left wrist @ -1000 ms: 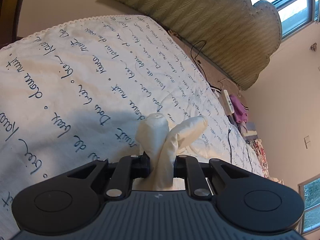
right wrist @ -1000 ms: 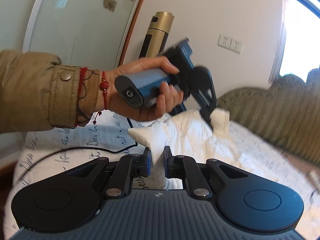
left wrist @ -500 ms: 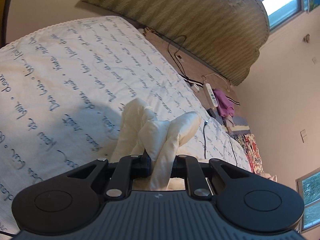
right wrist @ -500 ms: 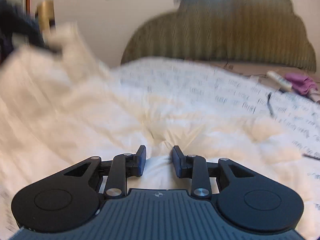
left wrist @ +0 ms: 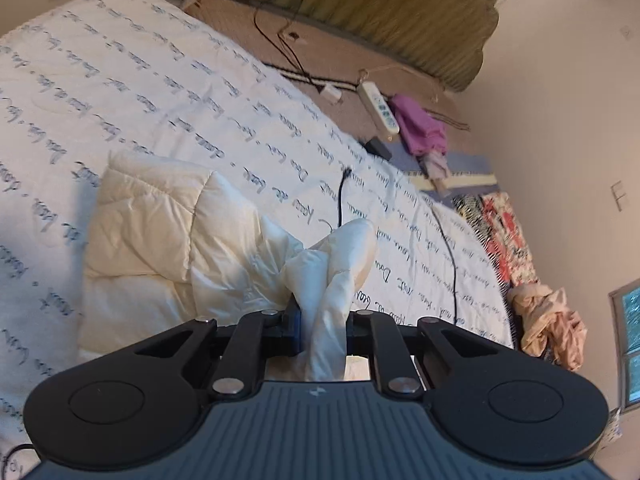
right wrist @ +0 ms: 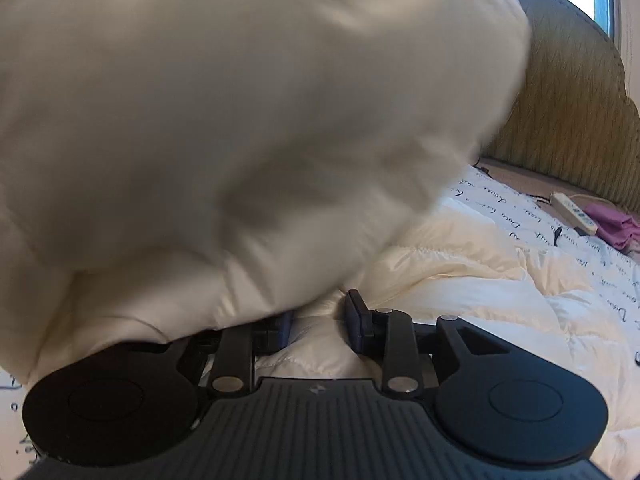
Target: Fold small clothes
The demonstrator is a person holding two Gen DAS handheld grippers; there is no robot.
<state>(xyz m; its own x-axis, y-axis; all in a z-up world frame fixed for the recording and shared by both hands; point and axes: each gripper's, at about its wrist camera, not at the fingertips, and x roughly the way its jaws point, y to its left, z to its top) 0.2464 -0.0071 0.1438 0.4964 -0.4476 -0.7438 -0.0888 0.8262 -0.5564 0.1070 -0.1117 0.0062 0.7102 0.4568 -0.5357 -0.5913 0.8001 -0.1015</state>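
Observation:
A cream quilted garment (left wrist: 160,224) lies on the bed. My left gripper (left wrist: 322,320) is shut on a bunched edge of it, which sticks up between the fingers. In the right wrist view a large blurred flap of the same garment (right wrist: 248,112) hangs close over the camera and covers the left finger. My right gripper (right wrist: 318,324) is open, its jaws apart, resting over more of the garment (right wrist: 460,280) with nothing between them.
The bedspread (left wrist: 140,80) is white with dark script. A black cable (left wrist: 444,240) crosses it. A power strip (left wrist: 378,106), purple cloth (left wrist: 422,128) and patterned fabrics (left wrist: 504,232) lie along the bed's far side. A green padded headboard (right wrist: 568,112) stands behind.
My right gripper has opened and let go of the garment, and a flap of it now falls over that camera. The left gripper has lowered toward the bed, still holding its edge.

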